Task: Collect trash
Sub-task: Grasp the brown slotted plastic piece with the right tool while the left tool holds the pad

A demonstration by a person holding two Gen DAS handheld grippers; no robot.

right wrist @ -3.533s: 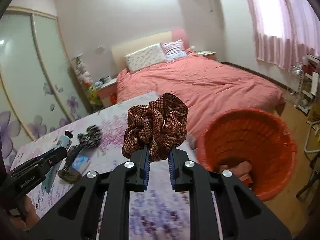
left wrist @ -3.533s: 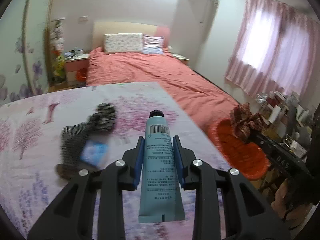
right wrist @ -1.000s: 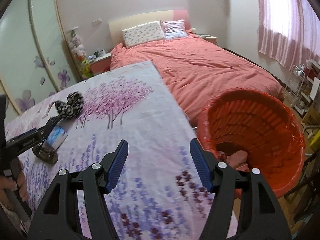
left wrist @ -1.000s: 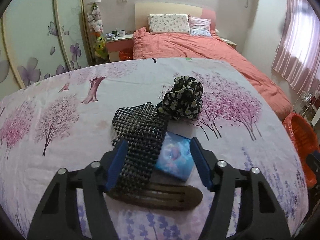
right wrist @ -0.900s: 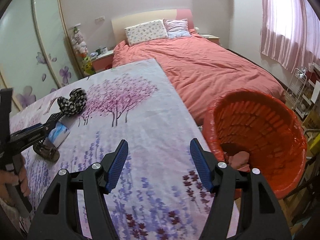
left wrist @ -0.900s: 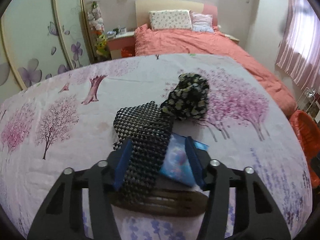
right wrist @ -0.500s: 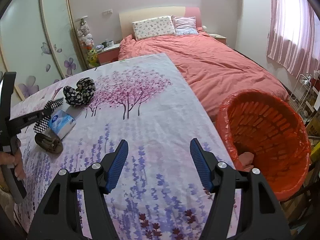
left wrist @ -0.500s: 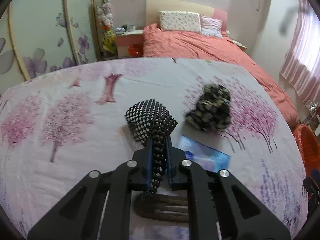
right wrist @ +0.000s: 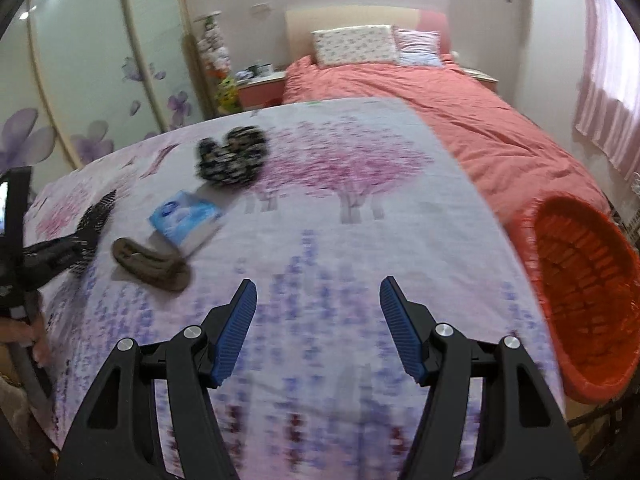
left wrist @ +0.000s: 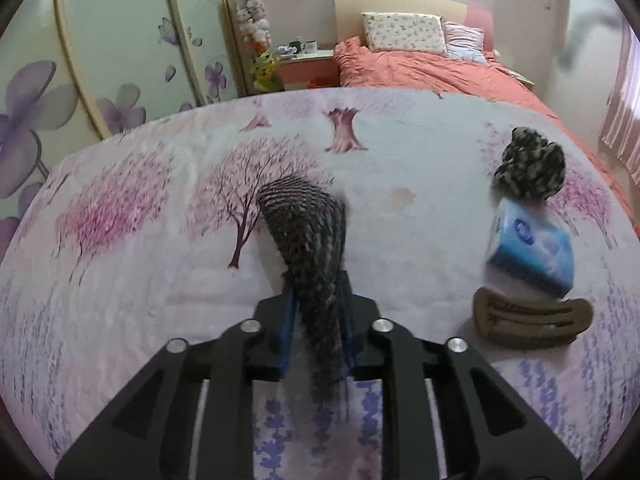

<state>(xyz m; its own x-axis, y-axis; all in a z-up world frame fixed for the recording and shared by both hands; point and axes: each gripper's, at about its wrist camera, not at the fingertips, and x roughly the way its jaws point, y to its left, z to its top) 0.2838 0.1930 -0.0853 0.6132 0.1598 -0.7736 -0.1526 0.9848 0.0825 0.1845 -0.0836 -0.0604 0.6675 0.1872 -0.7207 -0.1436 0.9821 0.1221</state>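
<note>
My left gripper (left wrist: 318,300) has a black-and-white checkered cloth (left wrist: 308,220) between its pads, raised off the flowered bedspread (left wrist: 160,280); the jaws are opening slightly, with the cloth filling the gap. To its right lie a blue tissue pack (left wrist: 528,248), a brown hair clip (left wrist: 532,320) and a speckled scrunchie (left wrist: 530,168). My right gripper (right wrist: 318,308) hangs open and empty over the spread. From there the scrunchie (right wrist: 232,156), tissue pack (right wrist: 184,220), clip (right wrist: 150,264) and held cloth (right wrist: 94,220) are at the left. The orange basket (right wrist: 584,272) stands off the right edge.
A person's hand (right wrist: 24,332) grips the left tool at the far left. Behind the spread are a coral bed (right wrist: 420,92) with pillows, a nightstand (right wrist: 260,88) and sliding wardrobe doors (left wrist: 100,60). Pink curtains (right wrist: 608,112) hang at the right.
The left jaws closed on the checkered cloth and carried it up and left, away from the tissue pack and clip. The right gripper swung left from the basket over the spread, still open.
</note>
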